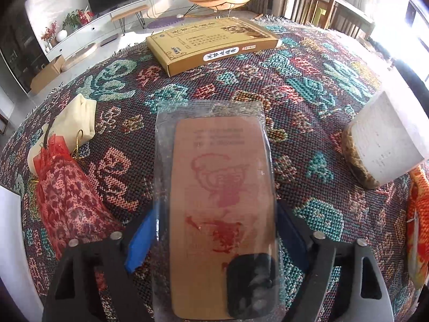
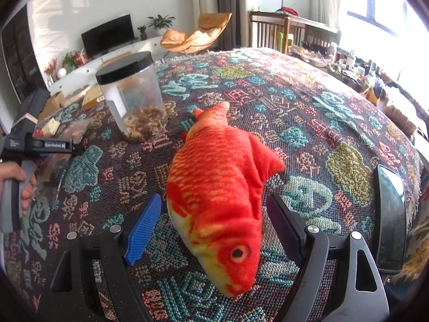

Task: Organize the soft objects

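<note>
In the left wrist view a flat clear plastic packet with a tan card inside lies on the woven tablecloth between the fingers of my left gripper, which is open around it. A red mesh pouch and a cream cloth bag lie to its left. In the right wrist view an orange plush fish lies on the cloth between the fingers of my right gripper, which is open with gaps on both sides. The fish's edge shows at the right of the left wrist view.
A yellow flat box lies at the far side of the table. A clear jar with a black lid stands left of the fish, also in the left wrist view. A dark phone lies at the right. The patterned tablecloth covers the table.
</note>
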